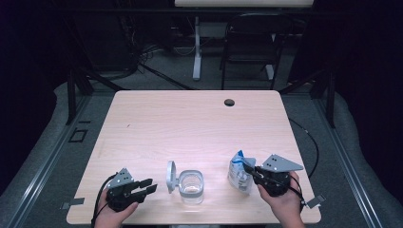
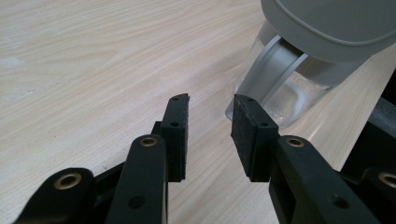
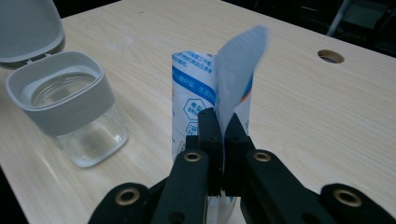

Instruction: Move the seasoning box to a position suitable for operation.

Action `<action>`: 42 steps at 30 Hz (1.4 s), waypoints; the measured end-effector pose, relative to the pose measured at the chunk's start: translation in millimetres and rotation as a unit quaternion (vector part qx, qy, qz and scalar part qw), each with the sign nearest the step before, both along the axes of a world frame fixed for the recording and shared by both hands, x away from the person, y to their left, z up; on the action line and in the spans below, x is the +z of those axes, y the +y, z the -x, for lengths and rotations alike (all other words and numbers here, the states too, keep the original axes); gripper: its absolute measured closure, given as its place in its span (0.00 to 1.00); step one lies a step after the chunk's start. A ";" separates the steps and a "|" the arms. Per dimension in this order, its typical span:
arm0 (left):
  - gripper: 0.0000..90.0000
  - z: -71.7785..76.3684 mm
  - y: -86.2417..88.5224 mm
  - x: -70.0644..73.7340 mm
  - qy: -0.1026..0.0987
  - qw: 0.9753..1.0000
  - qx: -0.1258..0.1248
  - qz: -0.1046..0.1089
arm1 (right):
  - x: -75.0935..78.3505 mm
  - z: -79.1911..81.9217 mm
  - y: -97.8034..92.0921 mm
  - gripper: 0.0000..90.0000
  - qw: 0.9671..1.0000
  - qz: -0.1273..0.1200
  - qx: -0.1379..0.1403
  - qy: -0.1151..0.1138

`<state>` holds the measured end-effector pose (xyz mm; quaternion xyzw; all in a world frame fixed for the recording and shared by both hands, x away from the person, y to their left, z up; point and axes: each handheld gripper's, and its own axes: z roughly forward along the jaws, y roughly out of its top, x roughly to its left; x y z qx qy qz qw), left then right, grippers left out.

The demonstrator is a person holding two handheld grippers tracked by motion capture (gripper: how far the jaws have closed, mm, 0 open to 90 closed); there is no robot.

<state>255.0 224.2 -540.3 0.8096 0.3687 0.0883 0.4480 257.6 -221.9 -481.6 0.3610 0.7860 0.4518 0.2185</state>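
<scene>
the right gripper (image 1: 252,172) sits at the near right part of the table (image 1: 190,123), held in the person's right hand (image 1: 281,199). its jaws are clamped tight on a white and blue pouch (image 1: 239,171), pinching the upper edge of it; in the right gripper view the pouch (image 3: 205,88) stands upright just beyond the jaws, with a blue flap rising above the pinch point (the flap is blurred). the printing on the pouch is too small to read.

the left gripper (image 1: 145,185) lies at the near left part of the table, held in the left hand (image 1: 116,211). its jaws stand apart with nothing between them; the left gripper view shows bare wood in the gap.

a clear jar (image 1: 191,186) with a grey collar stands on the table between the two grippers, nearer the left one. its grey lid (image 1: 170,176) is swung open and stands up on the side toward the left gripper. in the left gripper view the jar (image 2: 285,88) is just ahead of the jaw tips, not touching them. the pouch and jar are near each other but apart.

a round hole (image 1: 229,102) is set in the far part of the table.
</scene>
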 end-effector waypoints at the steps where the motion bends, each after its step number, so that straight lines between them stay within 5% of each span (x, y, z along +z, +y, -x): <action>1: 0.74 0.0 0.0 -0.4 0.002 1.000 0.001 0.002 | -0.6 0.7 -1.4 0.99 1.000 -0.003 0.003 0.001; 5: 0.74 -0.9 0.2 -1.3 0.001 1.000 0.002 0.001 | 0.5 5.6 -9.2 0.92 0.999 -0.037 0.002 -0.006; 10: 0.74 -0.4 -0.1 -1.7 0.003 1.000 0.004 0.002 | -2.2 6.3 -6.4 0.84 1.000 -0.027 -0.003 0.003; 15: 0.73 -0.3 0.7 -1.8 0.001 1.000 0.007 -0.002 | -15.8 6.1 1.8 0.61 1.000 -0.013 -0.016 0.017; 22: 0.73 -1.2 1.7 -2.5 0.005 1.000 0.006 0.000 | -31.4 7.1 5.3 0.49 0.999 -0.015 -0.041 0.023; 42: 0.73 -1.9 1.8 -4.8 0.004 1.000 0.008 -0.002 | -59.2 5.1 13.2 0.43 0.998 -0.003 -0.063 0.026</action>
